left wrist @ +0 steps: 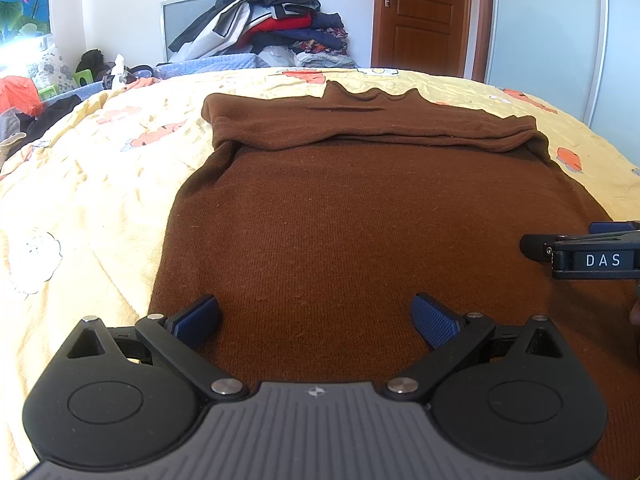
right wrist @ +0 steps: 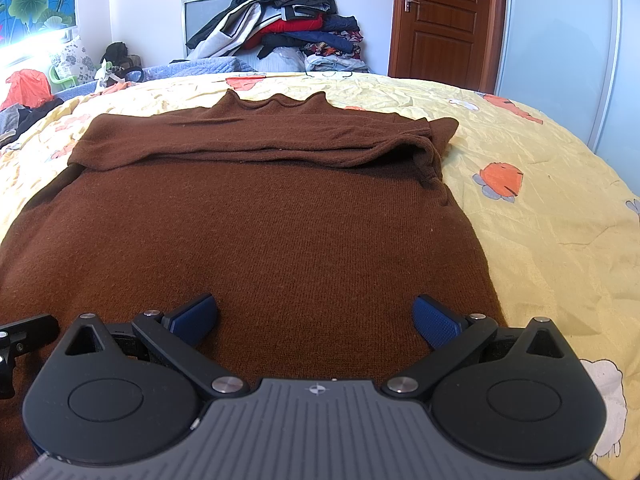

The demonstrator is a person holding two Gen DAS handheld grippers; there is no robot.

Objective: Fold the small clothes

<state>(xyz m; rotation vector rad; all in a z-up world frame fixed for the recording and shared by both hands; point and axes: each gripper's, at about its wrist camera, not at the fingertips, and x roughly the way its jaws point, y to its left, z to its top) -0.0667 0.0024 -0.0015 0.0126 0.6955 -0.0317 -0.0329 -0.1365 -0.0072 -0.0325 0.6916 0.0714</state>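
Note:
A brown knit sweater (left wrist: 340,220) lies flat on the bed, collar at the far end, with both sleeves folded across the chest into a band (left wrist: 376,130). It also shows in the right wrist view (right wrist: 256,240). My left gripper (left wrist: 316,320) is open and empty, hovering over the sweater's near left part. My right gripper (right wrist: 316,320) is open and empty over the near right part. The right gripper's side (left wrist: 584,256) shows at the right edge of the left wrist view. A bit of the left gripper (right wrist: 24,334) shows at the left edge of the right wrist view.
The bed has a yellow sheet (left wrist: 92,184) with orange flower prints. A pile of clothes (left wrist: 272,20) is heaped beyond the bed's far end. A brown door (left wrist: 424,16) and a white wardrobe (left wrist: 544,40) stand at the back right. Clutter (left wrist: 24,100) lies at the far left.

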